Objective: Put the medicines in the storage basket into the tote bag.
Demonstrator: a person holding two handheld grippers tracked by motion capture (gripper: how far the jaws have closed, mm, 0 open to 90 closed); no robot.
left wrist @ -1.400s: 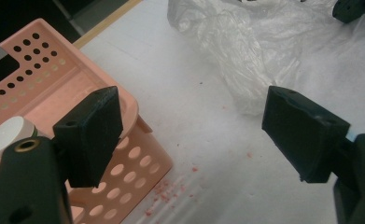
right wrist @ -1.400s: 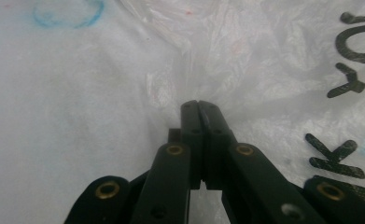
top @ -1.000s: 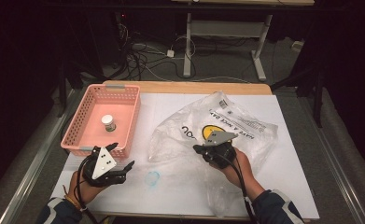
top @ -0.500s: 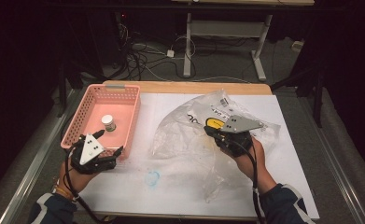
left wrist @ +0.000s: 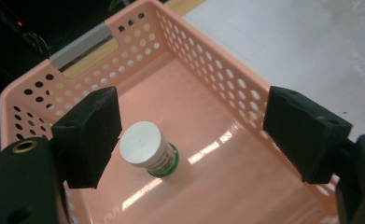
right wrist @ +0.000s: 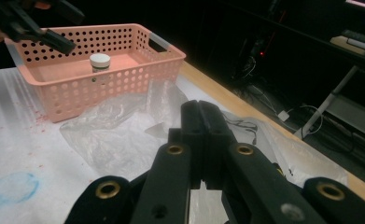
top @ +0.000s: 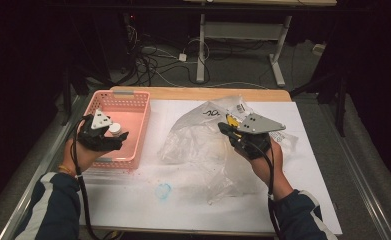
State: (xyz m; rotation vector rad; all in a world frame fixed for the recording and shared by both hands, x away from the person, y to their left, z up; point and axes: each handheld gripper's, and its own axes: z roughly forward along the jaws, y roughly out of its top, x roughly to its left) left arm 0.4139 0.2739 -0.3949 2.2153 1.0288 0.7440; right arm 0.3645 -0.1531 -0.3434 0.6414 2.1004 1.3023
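Observation:
A pink perforated basket (top: 141, 131) stands at the table's left with a small white-lidded jar (top: 115, 129) upright inside. My left gripper (top: 119, 140) hovers over the basket's near end, open; in the left gripper view (left wrist: 196, 107) the jar (left wrist: 145, 149) stands on the basket floor (left wrist: 208, 70) beside the left jaw, untouched. A crumpled clear plastic bag (top: 193, 145) lies mid-table. My right gripper (top: 224, 128) is raised over it, jaws pressed together (right wrist: 201, 105), and the film rises to them as if pinched. The bag (right wrist: 115, 135), basket (right wrist: 101, 88) and jar (right wrist: 100, 60) lie beyond the jaws.
A white sheet (top: 308, 165) covers the table, with a blue smudge (top: 163, 190) near the front and reddish specks by the basket. The wooden table edge (top: 183, 93) runs along the far side. Cables and desk legs lie on the dark floor behind.
My left gripper has moved from the table's front left up over the basket's near end. My right gripper has risen, and the bag's top with its yellow label has come up with it.

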